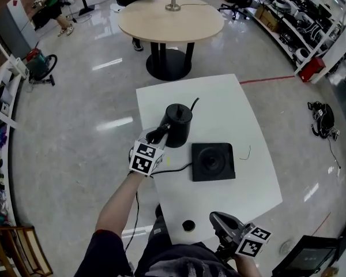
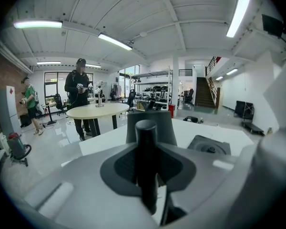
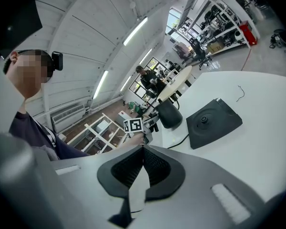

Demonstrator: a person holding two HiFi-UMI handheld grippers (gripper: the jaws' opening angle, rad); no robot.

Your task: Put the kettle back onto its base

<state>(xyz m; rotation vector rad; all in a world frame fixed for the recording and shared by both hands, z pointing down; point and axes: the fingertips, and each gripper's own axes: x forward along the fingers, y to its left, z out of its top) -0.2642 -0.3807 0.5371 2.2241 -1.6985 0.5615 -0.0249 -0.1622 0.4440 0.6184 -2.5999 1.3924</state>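
The black kettle (image 1: pixel 179 122) is on the white table (image 1: pixel 219 105), to the left of and behind its square black base (image 1: pixel 213 161). My left gripper (image 1: pixel 160 133) is shut on the kettle's handle (image 2: pixel 147 161); in the left gripper view the dark bar stands upright between the jaws, with the kettle body (image 2: pixel 150 126) behind it and the base (image 2: pixel 210 147) to the right. Whether the kettle rests on the table I cannot tell. My right gripper (image 1: pixel 220 220) hangs at the table's near edge, shut with nothing in it. The right gripper view shows its jaws (image 3: pixel 142 151) touching, and the kettle (image 3: pixel 169 114) and the base (image 3: pixel 213 120) far ahead.
A black cord (image 1: pixel 174 169) runs left from the base. A small black round thing (image 1: pixel 188 225) lies near the front edge and a thin wire (image 1: pixel 245 153) lies right of the base. A round wooden table (image 1: pixel 170 19) stands beyond; people stand far back.
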